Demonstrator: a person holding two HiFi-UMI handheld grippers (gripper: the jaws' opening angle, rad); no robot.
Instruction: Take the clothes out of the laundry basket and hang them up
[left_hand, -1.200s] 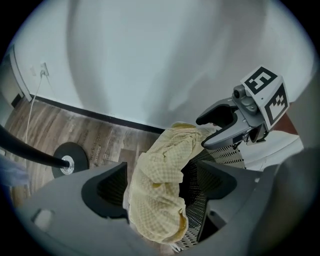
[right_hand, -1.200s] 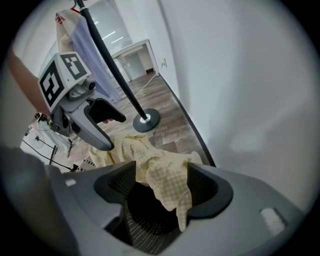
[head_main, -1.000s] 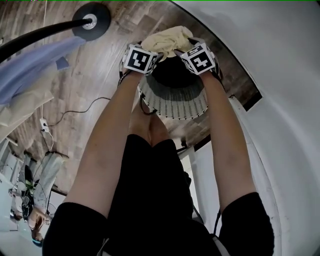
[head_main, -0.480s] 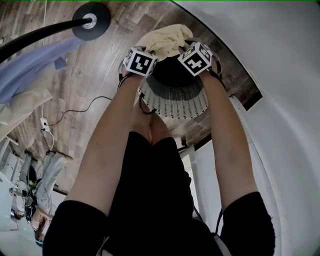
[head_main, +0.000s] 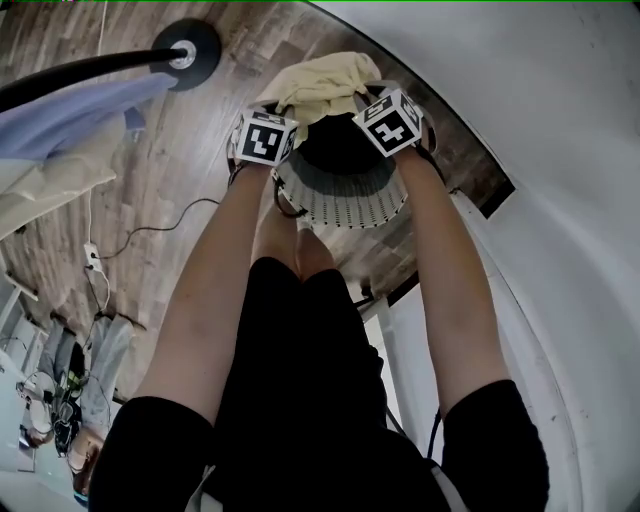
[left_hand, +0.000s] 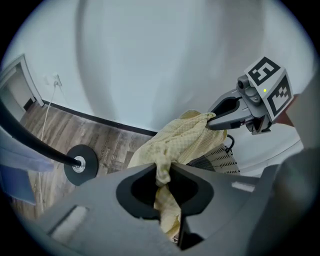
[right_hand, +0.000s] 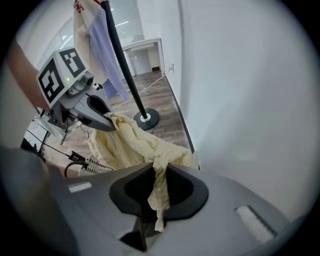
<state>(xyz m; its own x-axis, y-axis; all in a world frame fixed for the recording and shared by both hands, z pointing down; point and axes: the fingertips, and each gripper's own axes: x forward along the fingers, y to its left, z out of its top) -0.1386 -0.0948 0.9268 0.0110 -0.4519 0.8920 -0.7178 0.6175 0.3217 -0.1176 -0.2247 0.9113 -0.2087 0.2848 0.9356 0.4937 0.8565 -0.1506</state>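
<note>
yellow cloth (head_main: 320, 85) hides far rim of laundry basket (head_main: 345, 200); its inside dark.

Two bare arms stretch down and forward side by side, the left arm (head_main: 215, 280) and the right arm (head_main: 445, 270) nearly parallel. Each hand holds a gripper topped with a marker cube. The left gripper (left_hand: 165, 187) has its jaws closing, with a fold of the yellow garment (left_hand: 180, 145) pinched between them. The right gripper (right_hand: 156, 192) is closing in the same way on another fold of that garment. The two grippers are near each other, tips angled inward.
</note>
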